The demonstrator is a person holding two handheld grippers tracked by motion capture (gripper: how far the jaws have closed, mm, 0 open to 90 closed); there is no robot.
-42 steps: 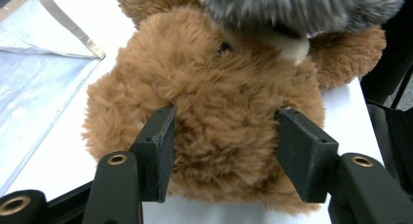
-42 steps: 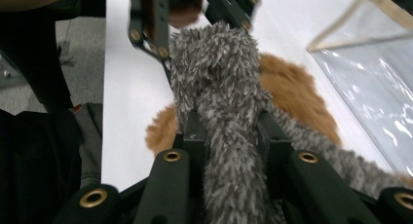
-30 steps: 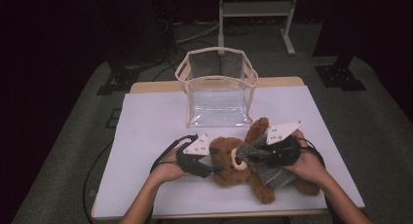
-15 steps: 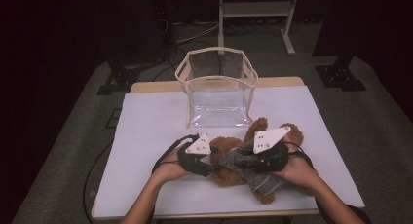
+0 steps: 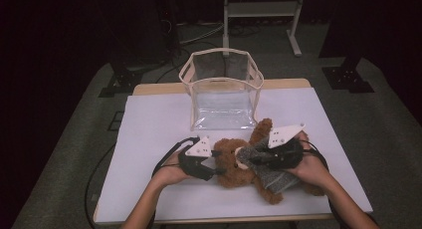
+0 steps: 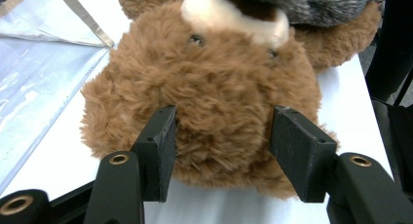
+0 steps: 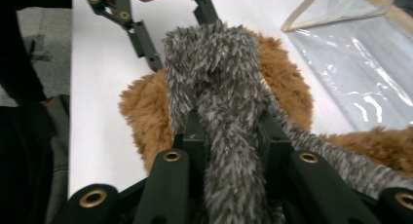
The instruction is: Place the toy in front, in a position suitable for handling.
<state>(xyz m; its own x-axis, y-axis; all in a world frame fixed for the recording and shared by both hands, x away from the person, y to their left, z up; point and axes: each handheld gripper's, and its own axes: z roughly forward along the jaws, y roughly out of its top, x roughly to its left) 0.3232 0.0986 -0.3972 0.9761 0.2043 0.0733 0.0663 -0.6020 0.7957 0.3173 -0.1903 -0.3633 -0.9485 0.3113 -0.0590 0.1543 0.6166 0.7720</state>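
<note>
- On the floor of a dark room stands a table [image 5: 149,134] with a white top; a strip of bare wood shows along its far edge.
- Behind the table are a pale stand [image 5: 261,10], cables [image 5: 199,32] on the grey floor, and black bases at the left and right.
- At the middle of the far edge stands a clear bag [image 5: 221,92] with a cream rim, open at the top, just beyond the bear.
- A brown bear [image 5: 234,164] lies near the near edge, a little right of the middle, its head toward the left edge.
- A grey scarf [image 5: 268,167] lies over the bear's neck and chest.
- The left gripper [image 6: 221,151] has its jaws spread around the bear's head, both pressing into the fur.
- The right gripper [image 7: 229,136] pinches the scarf between its jaws, above the bear's body.
- The bear's head lies between the two grippers, and the left gripper's jaws show just beyond the scarf in the right gripper view.
</note>
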